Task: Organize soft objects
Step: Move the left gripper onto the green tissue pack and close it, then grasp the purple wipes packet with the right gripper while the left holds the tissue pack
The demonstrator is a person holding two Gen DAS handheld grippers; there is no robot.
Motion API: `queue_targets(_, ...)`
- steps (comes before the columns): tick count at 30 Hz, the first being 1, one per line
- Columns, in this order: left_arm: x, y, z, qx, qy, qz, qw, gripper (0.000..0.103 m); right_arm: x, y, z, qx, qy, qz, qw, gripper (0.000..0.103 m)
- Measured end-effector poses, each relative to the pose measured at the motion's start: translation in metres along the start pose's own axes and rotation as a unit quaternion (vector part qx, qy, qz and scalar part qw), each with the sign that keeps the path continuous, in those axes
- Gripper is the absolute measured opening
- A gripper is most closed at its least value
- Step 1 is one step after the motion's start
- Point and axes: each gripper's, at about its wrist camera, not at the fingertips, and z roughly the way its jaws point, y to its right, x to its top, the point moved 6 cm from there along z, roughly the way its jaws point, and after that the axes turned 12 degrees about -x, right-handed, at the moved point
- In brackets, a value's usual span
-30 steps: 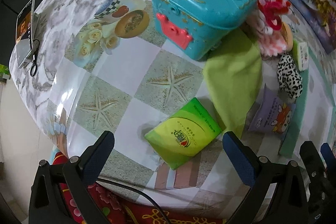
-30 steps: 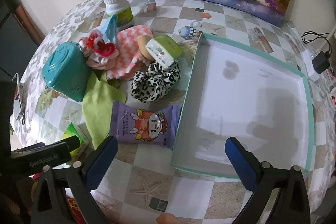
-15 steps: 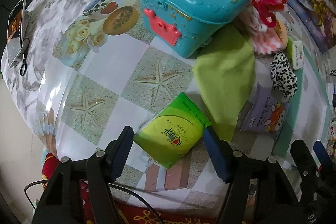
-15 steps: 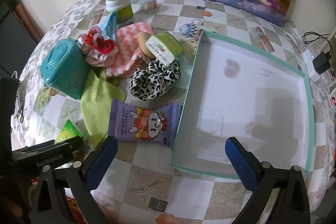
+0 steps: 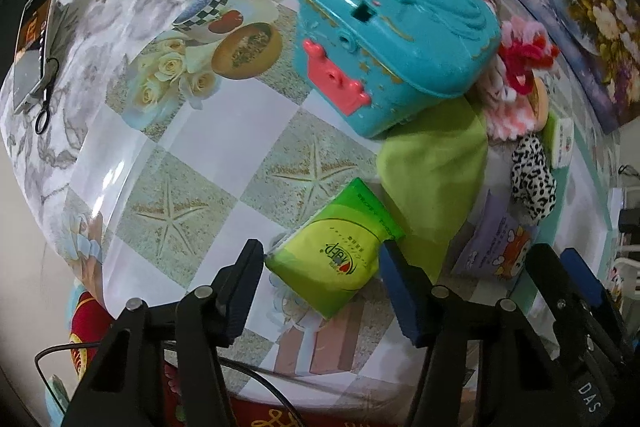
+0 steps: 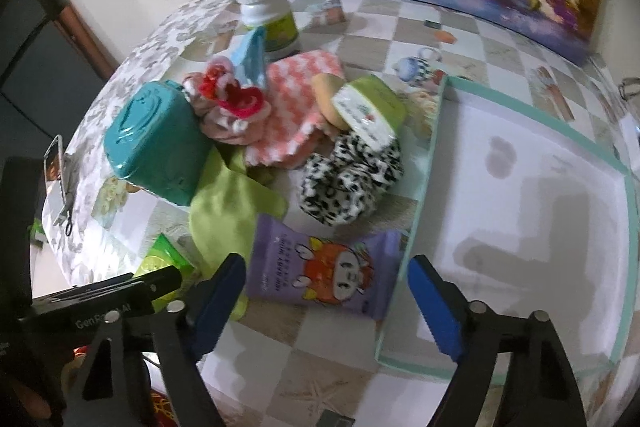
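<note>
We judge the job barely begun: the shallow teal-rimmed tray (image 6: 540,211) on the right of the table lies bare, with none of the soft things in it, and the whole heap is left to sort. Starting at the left, our left gripper (image 5: 322,277) points down over the green tissue pack (image 5: 334,249), which lies flat on the starfish-patterned tablecloth (image 5: 168,155) near the table's front edge; its jaws have just been closing, and now they bracket the pack with the blue pads at or just off its two sides, so we take it as not yet pinched. The pack looks plump and glossy, its film likely to dimple under pressure. Just right of it the lime cloth (image 5: 432,163) spreads flat, one end tucked under the hard teal box (image 5: 392,39). Further right lies the purple wipes pouch (image 6: 324,273), flat, its right end touching the tray wall; our right gripper (image 6: 326,297) hovers over it, jaws likewise just narrowing, still wider than the pouch and holding nothing. Behind it sit the leopard scrunchie (image 6: 352,183), the pink-and-white knitted cloth (image 6: 296,111) and the red-and-pink fluffy piece (image 6: 228,99), all untouched.
</note>
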Motion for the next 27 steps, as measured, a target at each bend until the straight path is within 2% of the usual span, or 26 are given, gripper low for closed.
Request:
queue_targets(9, 0.016, -0.061, -0.006, -0.015, 0.008, -0.035, 0.9993, 0.060, 0.007, -0.024, 0.010, 0.009, 0.007, -0.072, 0.997, 0.082)
queue_targets(17, 0.024, -0.093, -0.008, -0.018, 0.012, -0.047, 0.9987, 0.060, 0.008, -0.039, 0.029, 0.001, -0.003, -0.138, 0.990, 0.082)
queue_targets(22, 0.026, -0.095, -0.007, -0.015, 0.012, -0.046, 0.9988, 0.060, 0.012, -0.043, 0.039, 0.004, -0.007, -0.148, 0.989, 0.082)
queue_targets(27, 0.028, -0.098, -0.005, -0.015, 0.013, -0.047, 0.9987, 0.060, 0.011, -0.037, 0.055, 0.017, -0.043, -0.133, 0.990, 0.082)
